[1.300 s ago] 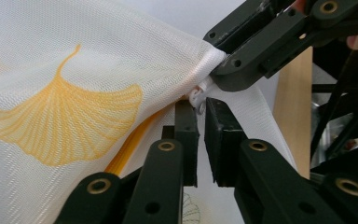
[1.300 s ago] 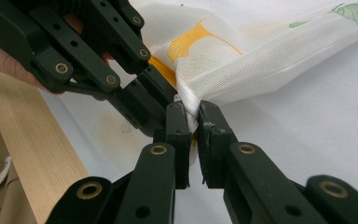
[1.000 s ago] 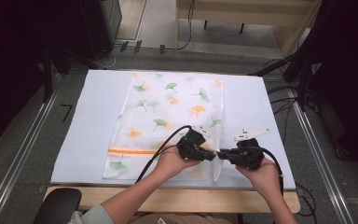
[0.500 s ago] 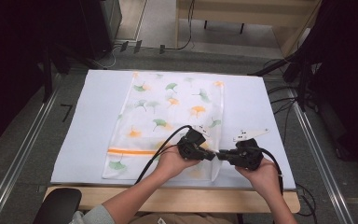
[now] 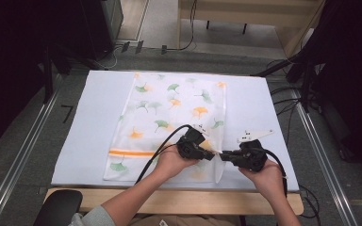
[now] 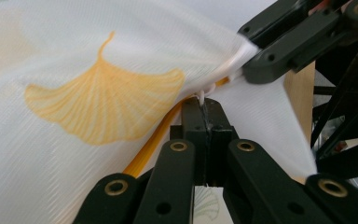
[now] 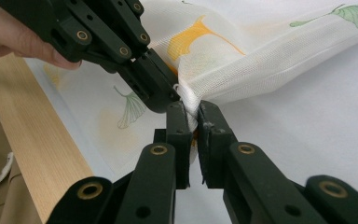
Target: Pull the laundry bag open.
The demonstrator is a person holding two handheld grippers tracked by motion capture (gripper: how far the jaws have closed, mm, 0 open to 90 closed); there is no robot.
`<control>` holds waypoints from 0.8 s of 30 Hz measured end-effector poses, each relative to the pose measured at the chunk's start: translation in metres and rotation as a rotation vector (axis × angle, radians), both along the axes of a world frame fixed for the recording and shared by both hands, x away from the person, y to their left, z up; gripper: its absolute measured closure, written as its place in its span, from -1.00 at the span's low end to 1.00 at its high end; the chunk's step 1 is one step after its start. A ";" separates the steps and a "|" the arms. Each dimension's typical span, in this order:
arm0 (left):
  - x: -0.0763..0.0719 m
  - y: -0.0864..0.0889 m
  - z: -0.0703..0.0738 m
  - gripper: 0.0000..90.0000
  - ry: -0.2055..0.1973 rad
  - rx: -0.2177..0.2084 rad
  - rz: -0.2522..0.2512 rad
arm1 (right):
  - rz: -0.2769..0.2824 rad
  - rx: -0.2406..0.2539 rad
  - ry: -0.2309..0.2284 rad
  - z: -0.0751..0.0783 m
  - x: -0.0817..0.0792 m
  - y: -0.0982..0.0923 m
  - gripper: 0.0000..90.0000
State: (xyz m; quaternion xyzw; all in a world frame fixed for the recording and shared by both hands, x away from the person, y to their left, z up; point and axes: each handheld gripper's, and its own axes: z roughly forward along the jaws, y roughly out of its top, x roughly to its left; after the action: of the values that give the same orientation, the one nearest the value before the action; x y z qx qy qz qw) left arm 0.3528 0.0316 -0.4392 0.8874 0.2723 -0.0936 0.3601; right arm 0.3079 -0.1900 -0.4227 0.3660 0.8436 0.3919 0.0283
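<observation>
Cloth [image 5: 169, 117], sheer white with ginkgo-leaf print and an orange stripe, lies on the white table cover [image 5: 85, 122], long axis running 12 to 6 o'clock in the high view, stripe end toward 6. Its near right edge, around 5 o'clock, is lifted off the surface where both grippers meet.

Left gripper [image 6: 205, 105]: jaws fully together, pinching a bunched bit of the cloth edge. Right gripper [image 7: 192, 112]: jaws narrow, clamped on a gathered fold of the same edge, touching or just beside the left one's tips.

High view: the pinch point is too small to make out, hidden between the two gripper bodies and hands; forearms cut off at 6 o'clock. Left gripper view shows the weave, one orange leaf at 9 o'clock, the stripe running under the jaws and the other gripper at 1 o'clock. Right gripper view shows the wooden table edge [image 7: 23, 135] at 8 o'clock and fingers on the other gripper at 10 o'clock.
</observation>
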 end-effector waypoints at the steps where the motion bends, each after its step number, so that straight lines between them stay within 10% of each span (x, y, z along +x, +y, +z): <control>1: 0.003 0.007 -0.001 1.00 0.001 0.021 0.014 | -0.001 0.005 -0.005 0.000 0.000 -0.002 0.91; 24: 0.009 0.025 -0.006 1.00 0.027 0.022 0.040 | -0.022 0.005 -0.005 -0.001 0.001 -0.007 0.91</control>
State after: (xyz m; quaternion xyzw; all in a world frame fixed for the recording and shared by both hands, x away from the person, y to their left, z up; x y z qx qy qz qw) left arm 0.3621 0.0567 -0.4450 0.8843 0.2959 -0.0950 0.3483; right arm 0.3093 -0.1966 -0.4234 0.3745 0.8384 0.3946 0.0339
